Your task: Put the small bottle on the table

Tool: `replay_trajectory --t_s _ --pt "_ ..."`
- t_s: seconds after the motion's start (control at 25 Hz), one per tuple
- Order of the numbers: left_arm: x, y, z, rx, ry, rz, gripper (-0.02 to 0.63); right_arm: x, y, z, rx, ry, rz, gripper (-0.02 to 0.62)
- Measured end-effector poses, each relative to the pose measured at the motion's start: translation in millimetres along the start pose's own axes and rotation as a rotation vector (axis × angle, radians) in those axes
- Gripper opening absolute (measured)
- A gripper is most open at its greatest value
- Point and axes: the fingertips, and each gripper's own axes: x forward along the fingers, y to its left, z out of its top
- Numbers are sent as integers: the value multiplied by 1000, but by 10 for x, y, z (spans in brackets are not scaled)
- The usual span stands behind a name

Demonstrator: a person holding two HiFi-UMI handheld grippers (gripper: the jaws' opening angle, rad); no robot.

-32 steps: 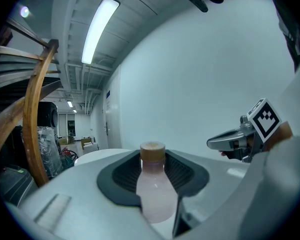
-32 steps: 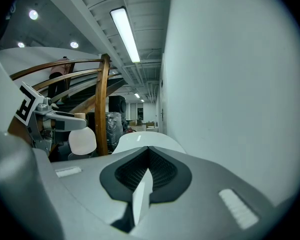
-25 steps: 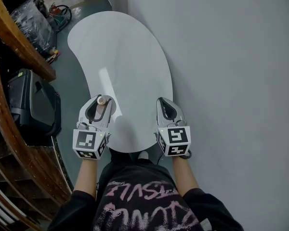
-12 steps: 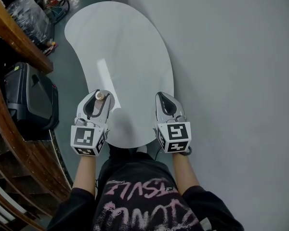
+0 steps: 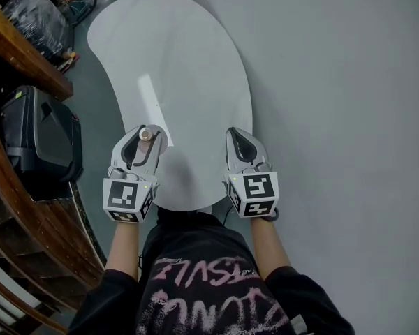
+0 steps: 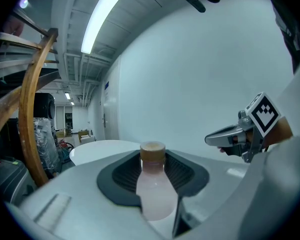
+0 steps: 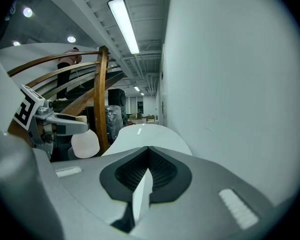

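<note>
A small pale bottle (image 6: 153, 189) with a tan cap (image 5: 146, 135) is upright between the jaws of my left gripper (image 5: 144, 142), which is shut on it. It hangs over the left near edge of the white kidney-shaped table (image 5: 174, 68). I cannot tell whether its base touches the tabletop. My right gripper (image 5: 237, 135) hovers over the table's near right edge, jaws shut with nothing between them. In the right gripper view the bottle (image 7: 85, 145) shows off to the left, below the left gripper's jaws.
A plain grey wall (image 5: 349, 117) runs along the table's right side. A curved wooden railing (image 5: 21, 54) and a black case (image 5: 38, 142) on the floor stand to the left. Wrapped clutter and cables (image 5: 38, 9) lie beyond the table's far left end.
Both grippers keep almost the same pose at the table's near end. The head camera has shifted, so the table sits higher in view. The bottle stays gripped.
</note>
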Motion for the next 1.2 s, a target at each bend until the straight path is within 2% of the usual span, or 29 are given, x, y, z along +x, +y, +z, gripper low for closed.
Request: replay_trajectory --t_s 1.2 --pt "239 -87 -415 -44 61 -21 154 206 39 -412 24 89 31 14"
